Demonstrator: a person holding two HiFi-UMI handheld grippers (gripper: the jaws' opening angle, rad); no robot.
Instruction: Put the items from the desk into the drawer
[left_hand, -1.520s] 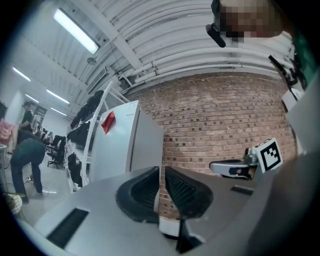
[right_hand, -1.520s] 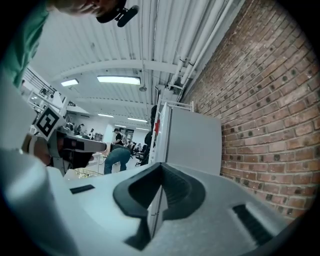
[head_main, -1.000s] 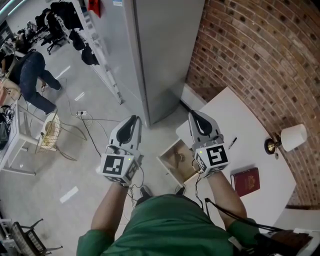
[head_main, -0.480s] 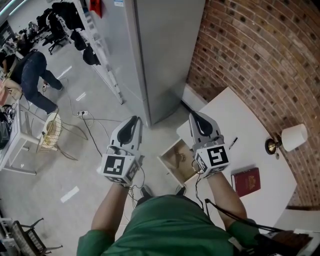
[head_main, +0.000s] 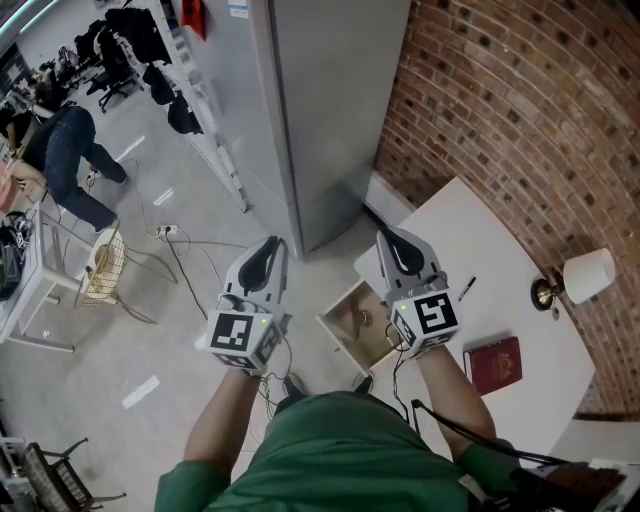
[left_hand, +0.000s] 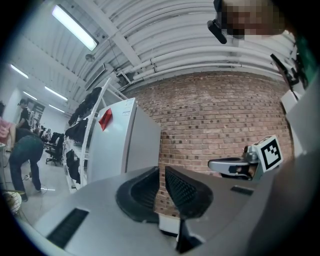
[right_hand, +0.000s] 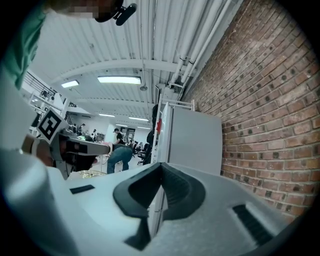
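The drawer (head_main: 357, 322) stands pulled out from the white worktop (head_main: 470, 235), at its 8 o'clock edge, with its wooden inside showing. On the worktop a red book (head_main: 491, 363) lies flat, at 5 o'clock from the drawer, and a dark pen (head_main: 466, 287) lies at 12 o'clock from the book, apart from it. A lamp (head_main: 575, 277) with a white shade stands at 2 o'clock from the book, near the brick wall (head_main: 520, 100).

The 2 tongs are held level above all this, touching none of it. The right tongs (head_main: 385, 232) hang over the drawer's 12 o'clock side; their jaws are pressed together with nothing in them. The left tongs (head_main: 268, 243) are at 9 o'clock from the right pair, over the grey floor (head_main: 150, 340); their jaws are narrow, a thin slit between the pads, and empty.

A tall grey cabinet (head_main: 320, 100) rises at 12 o'clock. At 10 o'clock, well apart, a person (head_main: 60, 150) bends over.
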